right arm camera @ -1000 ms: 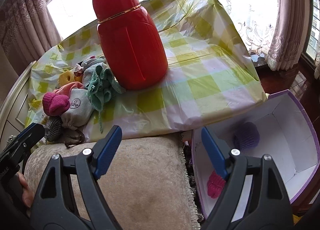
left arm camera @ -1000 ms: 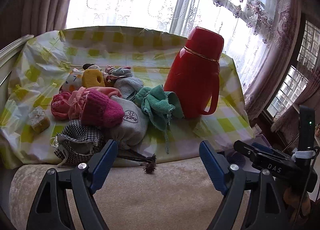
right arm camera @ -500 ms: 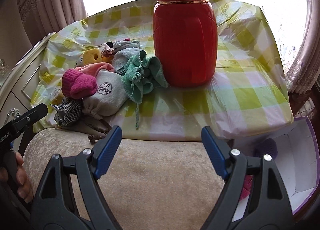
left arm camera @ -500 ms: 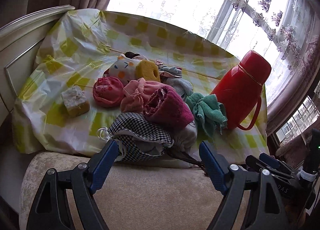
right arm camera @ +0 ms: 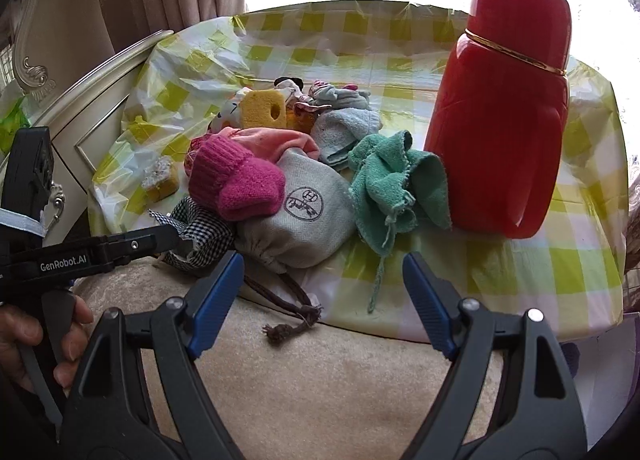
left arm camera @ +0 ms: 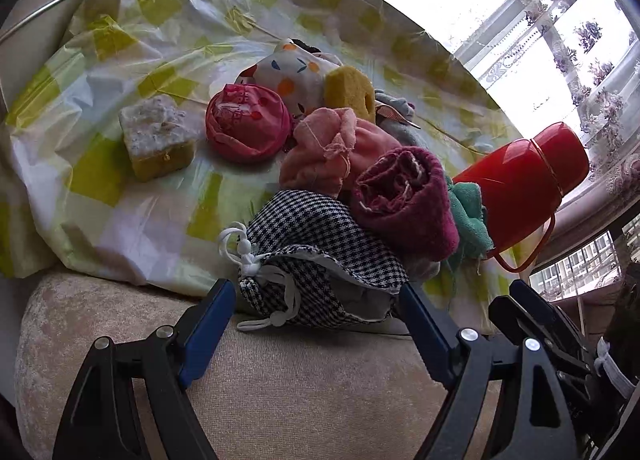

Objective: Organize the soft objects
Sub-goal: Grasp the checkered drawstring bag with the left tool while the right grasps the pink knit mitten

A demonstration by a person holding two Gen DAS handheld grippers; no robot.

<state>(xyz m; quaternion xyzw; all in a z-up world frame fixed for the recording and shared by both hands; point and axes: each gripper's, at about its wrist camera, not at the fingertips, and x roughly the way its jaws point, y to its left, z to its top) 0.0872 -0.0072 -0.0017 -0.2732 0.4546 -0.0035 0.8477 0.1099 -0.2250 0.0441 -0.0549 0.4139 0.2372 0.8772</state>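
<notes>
A yellow-checked plastic cover [right arm camera: 500,280] lies over the surface behind a beige cushion edge [right arm camera: 340,380], its far folds washed out by window glare. The red thermos [right arm camera: 504,131] stands upright on it, hiding whatever lies behind. Beside it the soft objects sit heaped: a grey drawstring pouch [right arm camera: 308,219] under a magenta knit sock [right arm camera: 236,183], with a green cloth [right arm camera: 396,183] touching the thermos base. The houndstooth pouch [left arm camera: 320,260] at the cover's near edge is partly hidden in the right view by the left gripper [left arm camera: 316,324], whose jaws stand wide apart on either side of it, closing on nothing. The right gripper [right arm camera: 322,296] likewise gapes empty over the cushion. Small items behind the yellow sponge [right arm camera: 266,109] are too tangled to identify.
</notes>
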